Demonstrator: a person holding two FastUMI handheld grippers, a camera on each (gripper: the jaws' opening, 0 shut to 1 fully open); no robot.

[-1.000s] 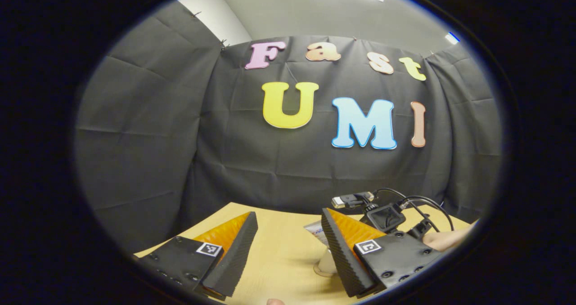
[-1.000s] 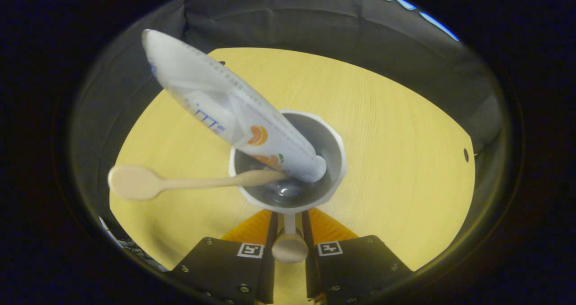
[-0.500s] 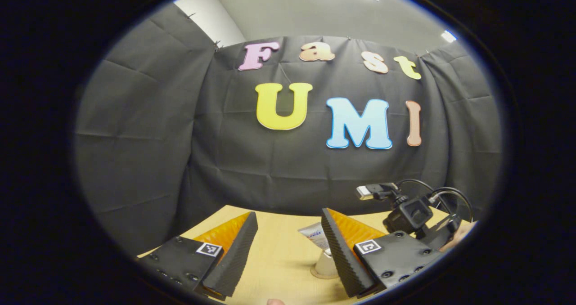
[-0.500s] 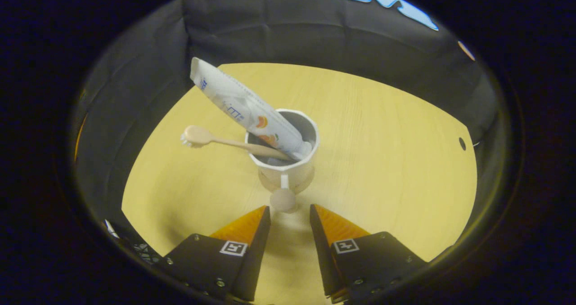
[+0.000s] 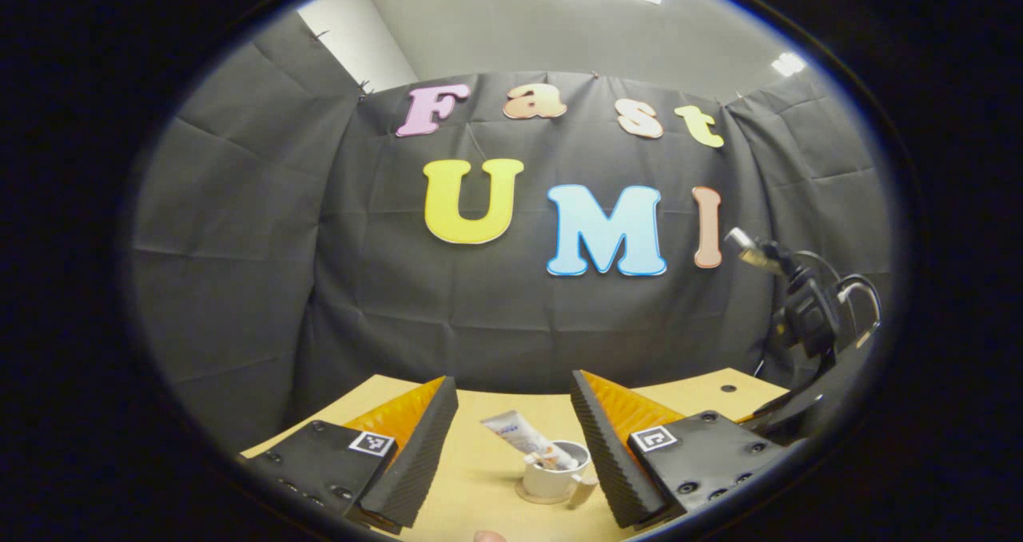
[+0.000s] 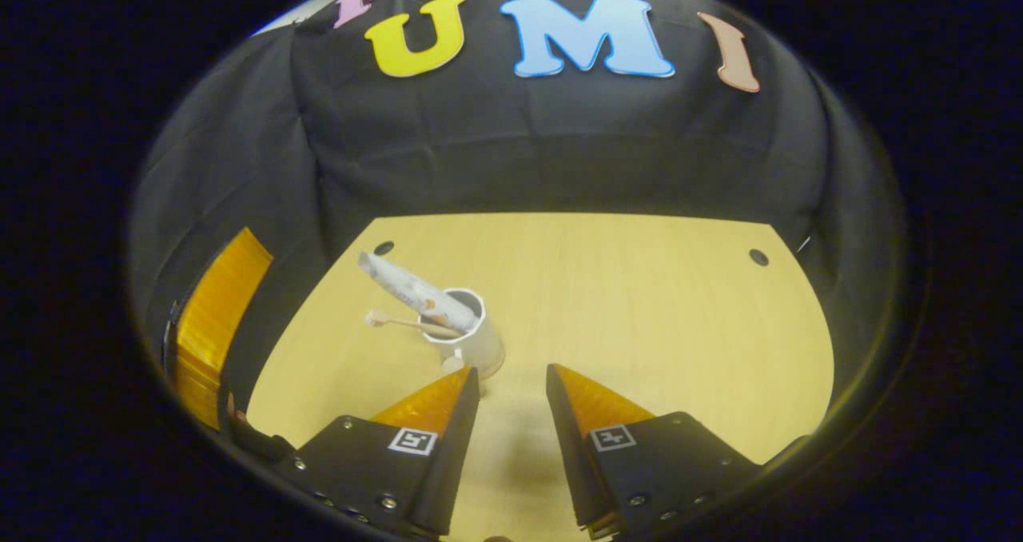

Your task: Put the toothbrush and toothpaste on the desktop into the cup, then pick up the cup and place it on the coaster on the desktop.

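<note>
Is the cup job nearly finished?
It looks finished. The white toothpaste tube and beige toothbrush lean in the white cup, which stands on a round pale coaster. Right gripper and left gripper are open, holding nothing.

cup (image 5: pixel 550 478) on coaster (image 5: pixel 529 496), toothpaste (image 5: pixel 523 440) inside

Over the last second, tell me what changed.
The right hand-held gripper let go of the cup handle, opened and backed away. The cup stayed on its coaster, toothpaste and toothbrush inside. The left hand-held gripper stayed open.
</note>
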